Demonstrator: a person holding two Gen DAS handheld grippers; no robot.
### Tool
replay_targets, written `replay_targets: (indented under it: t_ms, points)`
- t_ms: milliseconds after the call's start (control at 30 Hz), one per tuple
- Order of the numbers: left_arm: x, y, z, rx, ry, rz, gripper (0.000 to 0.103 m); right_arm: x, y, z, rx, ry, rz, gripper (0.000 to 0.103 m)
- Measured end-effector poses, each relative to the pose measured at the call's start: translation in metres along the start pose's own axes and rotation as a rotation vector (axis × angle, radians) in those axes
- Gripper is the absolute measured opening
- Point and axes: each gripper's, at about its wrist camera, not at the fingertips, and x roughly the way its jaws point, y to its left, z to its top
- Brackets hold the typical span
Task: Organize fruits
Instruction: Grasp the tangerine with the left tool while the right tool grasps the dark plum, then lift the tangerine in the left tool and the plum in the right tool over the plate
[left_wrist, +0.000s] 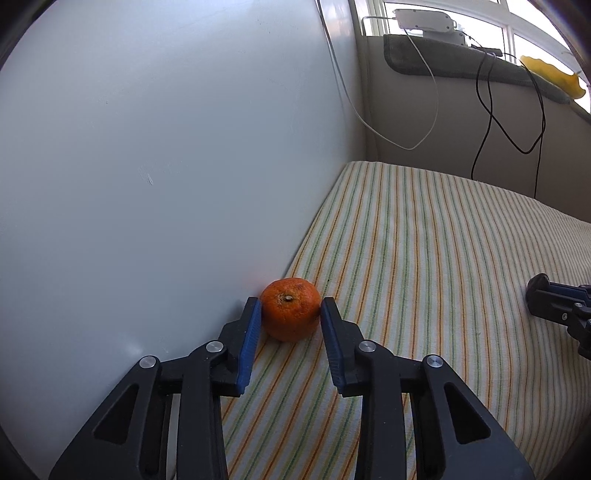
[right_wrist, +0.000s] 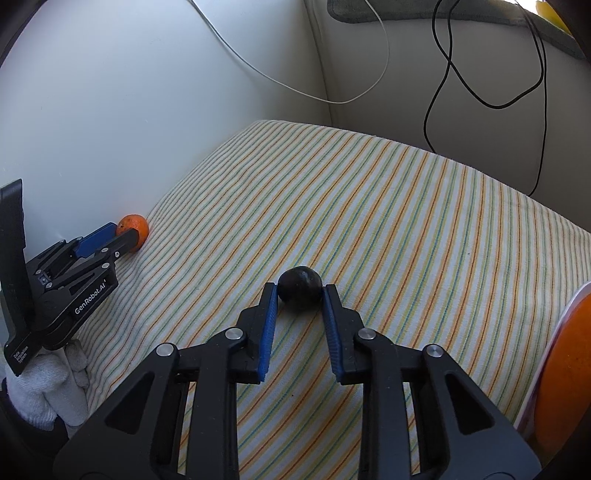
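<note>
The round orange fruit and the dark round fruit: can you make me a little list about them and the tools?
orange fruit: round orange mandarin on the striped cloth, beside the white wall
left tool: blue pads either side of the mandarin, contact unclear
dark fruit: round dark plum-like fruit mid-cloth
right tool: pads either side of it, contact unclear
extras: orange bowl at right edge

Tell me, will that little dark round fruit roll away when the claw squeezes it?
It might. The dark fruit looks round and smooth, sitting loose on the striped cloth, so an uneven pinch could send it rolling. The right claw flanks it on both sides, which should trap it. Its glossy skin may be a bit slippery.
</note>
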Motion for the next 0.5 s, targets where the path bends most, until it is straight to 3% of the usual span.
replay_targets:
  t_ms: [500]
  points:
    - [-0.021,0.01,-0.009,-0.076,-0.039,-0.13,0.03,-0.009,-0.003,-0.004,0.022,-0.037,0.021,0.024]
